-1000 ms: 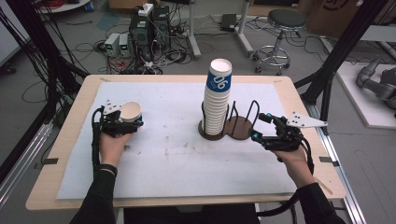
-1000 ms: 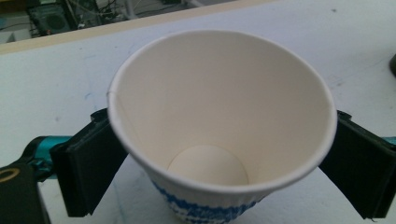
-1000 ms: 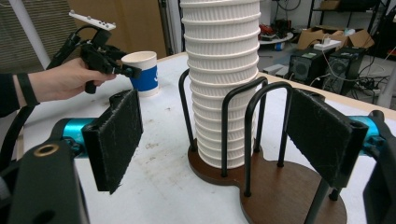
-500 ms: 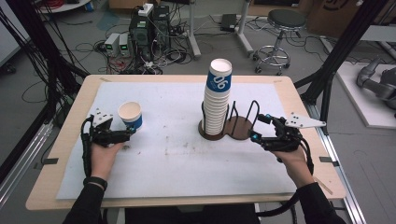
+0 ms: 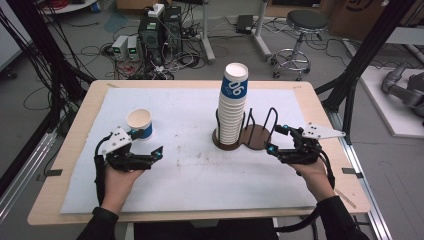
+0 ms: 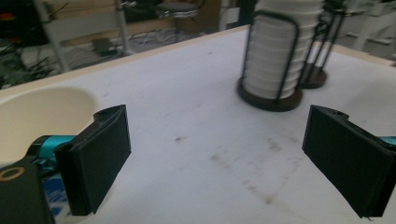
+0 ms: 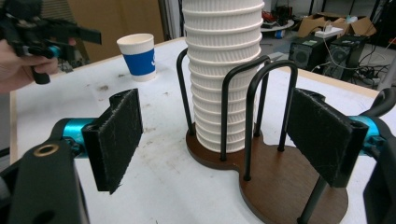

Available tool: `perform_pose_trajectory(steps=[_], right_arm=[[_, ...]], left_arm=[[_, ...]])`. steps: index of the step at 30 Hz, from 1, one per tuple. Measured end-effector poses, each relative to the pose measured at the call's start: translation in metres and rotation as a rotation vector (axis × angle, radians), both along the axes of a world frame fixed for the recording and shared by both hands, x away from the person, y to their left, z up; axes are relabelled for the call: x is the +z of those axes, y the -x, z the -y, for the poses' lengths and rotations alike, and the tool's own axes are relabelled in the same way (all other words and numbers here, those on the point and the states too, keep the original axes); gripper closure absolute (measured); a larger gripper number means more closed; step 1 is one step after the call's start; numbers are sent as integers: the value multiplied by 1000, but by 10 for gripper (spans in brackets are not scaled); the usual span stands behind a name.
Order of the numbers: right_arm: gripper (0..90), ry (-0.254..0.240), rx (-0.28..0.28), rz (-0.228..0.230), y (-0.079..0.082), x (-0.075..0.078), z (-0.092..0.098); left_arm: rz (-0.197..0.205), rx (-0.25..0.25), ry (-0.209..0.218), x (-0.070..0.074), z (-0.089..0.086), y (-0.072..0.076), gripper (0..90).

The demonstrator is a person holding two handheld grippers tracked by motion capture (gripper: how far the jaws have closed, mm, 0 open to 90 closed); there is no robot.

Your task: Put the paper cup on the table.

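A white paper cup with a blue band (image 5: 139, 123) stands upright on the white mat, left of centre. My left gripper (image 5: 150, 143) hovers just in front of it, open, with nothing between its jaws. In the left gripper view the cup (image 6: 42, 116) sits outside the left jaw of that gripper (image 6: 219, 116). A tall stack of cups (image 5: 232, 107) rises from a black wire holder on a brown base (image 5: 255, 139). My right gripper (image 5: 274, 139) is open just right of the holder, pointing at it. In the right gripper view the stack (image 7: 224, 70) stands beyond that gripper (image 7: 217, 107), apart from its pads.
The holder's second bay (image 7: 299, 196), nearest the right gripper, has no cups in it. The white mat (image 5: 200, 170) covers most of the wooden table (image 5: 75, 130). Cables, computers and a stool (image 5: 300, 25) lie on the floor beyond the far edge.
The left gripper has let go of the cup and drawn back toward the near edge, its jaws now off the cup. The cup stays standing. The right gripper has not moved.
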State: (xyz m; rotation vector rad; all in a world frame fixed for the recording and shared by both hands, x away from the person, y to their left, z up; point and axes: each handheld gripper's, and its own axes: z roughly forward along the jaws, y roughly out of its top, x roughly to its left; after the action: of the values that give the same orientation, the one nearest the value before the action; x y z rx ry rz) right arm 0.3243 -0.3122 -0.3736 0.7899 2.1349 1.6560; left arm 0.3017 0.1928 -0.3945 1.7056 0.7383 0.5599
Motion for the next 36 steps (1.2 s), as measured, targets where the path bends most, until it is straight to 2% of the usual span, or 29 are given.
perform_pose_trajectory(steps=[3, 5, 8, 10, 14, 16, 17, 19, 28, 36], right_arm=[[194, 12, 4, 3, 1, 0, -2], [194, 29, 4, 8, 3, -1, -4], [194, 50, 6, 23, 6, -2, -7], [195, 59, 7, 23, 8, -3, -7], [195, 70, -17, 29, 9, -3, -8], [195, 63, -36, 43, 10, -3, -8], [195, 61, -39, 42, 10, -3, -8], [195, 62, -42, 39, 10, -3, -7], [195, 57, -43, 47, 13, -4, -7], [195, 57, -42, 46, 13, -4, -7]], left_arm=[[30, -67, 10, 3, 13, 6, 78], [35, -103, 11, 3, 20, 8, 78], [41, -130, 12, 3, 25, 9, 78], [46, -133, -2, 3, 28, 11, 79], [46, -135, 0, 1, 28, 10, 83], [14, -142, 77, 0, 24, 9, 83], [11, -140, 91, 0, 23, 8, 83], [21, -131, 76, 0, 21, 9, 83], [31, -124, 72, -1, 19, 7, 83], [47, -121, 48, -1, 21, 8, 83]])
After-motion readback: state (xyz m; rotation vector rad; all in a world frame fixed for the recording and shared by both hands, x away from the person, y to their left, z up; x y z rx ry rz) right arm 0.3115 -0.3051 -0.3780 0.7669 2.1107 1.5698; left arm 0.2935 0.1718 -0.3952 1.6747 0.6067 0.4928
